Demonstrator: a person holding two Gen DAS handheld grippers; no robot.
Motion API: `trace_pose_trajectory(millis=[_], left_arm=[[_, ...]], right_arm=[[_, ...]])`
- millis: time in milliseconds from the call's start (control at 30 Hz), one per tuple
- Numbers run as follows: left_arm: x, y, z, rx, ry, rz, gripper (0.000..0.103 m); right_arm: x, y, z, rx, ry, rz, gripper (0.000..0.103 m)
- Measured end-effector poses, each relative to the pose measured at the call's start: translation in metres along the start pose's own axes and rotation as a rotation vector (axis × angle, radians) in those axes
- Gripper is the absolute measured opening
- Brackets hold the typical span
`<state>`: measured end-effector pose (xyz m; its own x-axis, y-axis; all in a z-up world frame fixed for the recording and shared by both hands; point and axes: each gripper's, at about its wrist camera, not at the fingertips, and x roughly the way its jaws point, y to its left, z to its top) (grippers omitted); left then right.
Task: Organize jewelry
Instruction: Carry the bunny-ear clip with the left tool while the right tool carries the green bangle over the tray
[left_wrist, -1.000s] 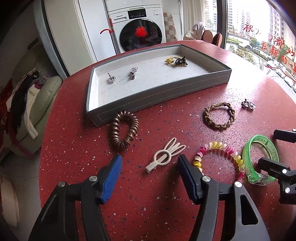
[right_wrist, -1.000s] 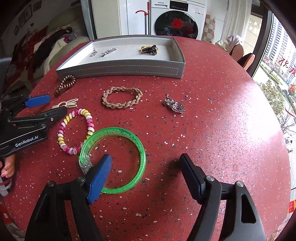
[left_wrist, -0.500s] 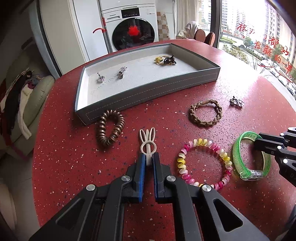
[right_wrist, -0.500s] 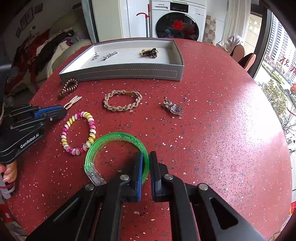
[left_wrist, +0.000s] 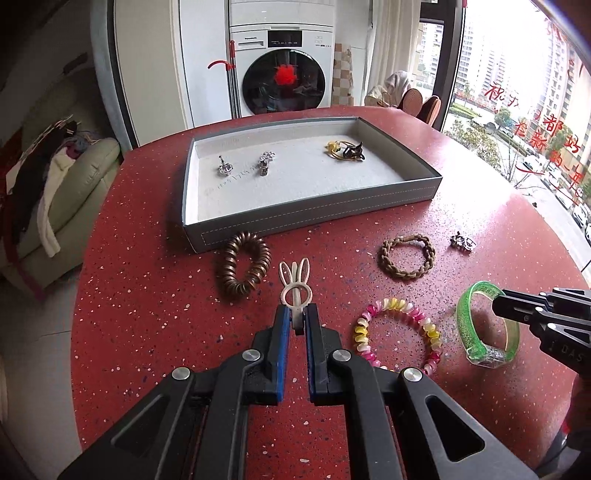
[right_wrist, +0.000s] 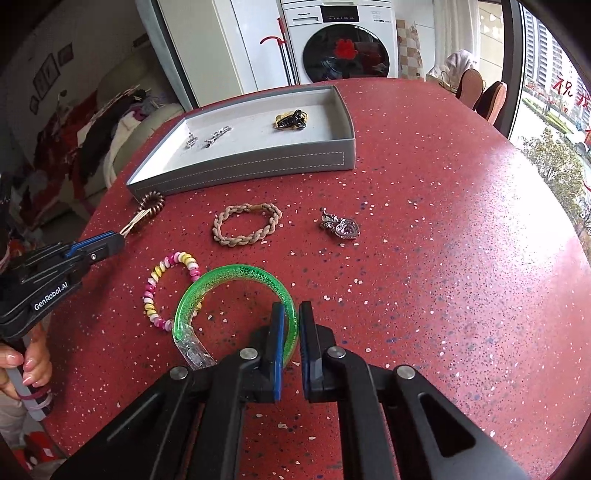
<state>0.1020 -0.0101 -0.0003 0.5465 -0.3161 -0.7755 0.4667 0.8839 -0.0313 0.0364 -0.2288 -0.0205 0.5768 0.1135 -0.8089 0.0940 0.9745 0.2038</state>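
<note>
My left gripper (left_wrist: 296, 317) is shut on the stem of a cream rabbit-ear hair clip (left_wrist: 294, 284), lifted slightly off the red table. My right gripper (right_wrist: 291, 325) is shut on the rim of a green glitter bangle (right_wrist: 207, 291), tilted up off the table. Across the two views each gripper shows again: the right gripper (left_wrist: 498, 301) with the green bangle (left_wrist: 466, 317), the left gripper (right_wrist: 120, 238) with the hair clip (right_wrist: 135, 221). The grey jewelry tray (left_wrist: 306, 218) at the back holds two silver pieces and a gold-and-black piece.
On the table lie a brown coil hair tie (left_wrist: 242, 266), a pink-and-yellow bead bracelet (left_wrist: 395, 332), a braided tan bracelet (left_wrist: 406, 256) and a silver pendant (right_wrist: 340, 229). A person's hand (right_wrist: 29, 363) holds the left gripper. A sofa with clothes stands left of the table.
Both grippers went from open to shut, the left on the hair clip, the right on the green bangle. Both then rose a little, the bangle tilting up and the clip turning straight.
</note>
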Motion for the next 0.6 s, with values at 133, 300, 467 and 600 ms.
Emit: trace_pose_trajectory(millis=[133, 300, 467, 600], left_arm=[[-0.006, 0.002, 0.007, -0.013, -0.019, -0.009, 0.027], [-0.011, 0.007, 0.018, -0.042, -0.038, -0.012, 0.027], [-0.016, 0.011, 0.034, -0.072, -0.059, -0.022, 0.027], [-0.017, 0.012, 0.052, -0.086, -0.077, -0.018, 0.027]], right_arm=[[-0.003, 0.001, 0.01, -0.003, -0.016, 0.007, 0.008], [-0.007, 0.001, 0.027, -0.017, -0.033, 0.019, 0.008], [-0.01, -0.002, 0.053, -0.018, -0.057, 0.04, 0.008], [-0.007, -0.003, 0.08, -0.026, -0.07, 0.052, 0.008]])
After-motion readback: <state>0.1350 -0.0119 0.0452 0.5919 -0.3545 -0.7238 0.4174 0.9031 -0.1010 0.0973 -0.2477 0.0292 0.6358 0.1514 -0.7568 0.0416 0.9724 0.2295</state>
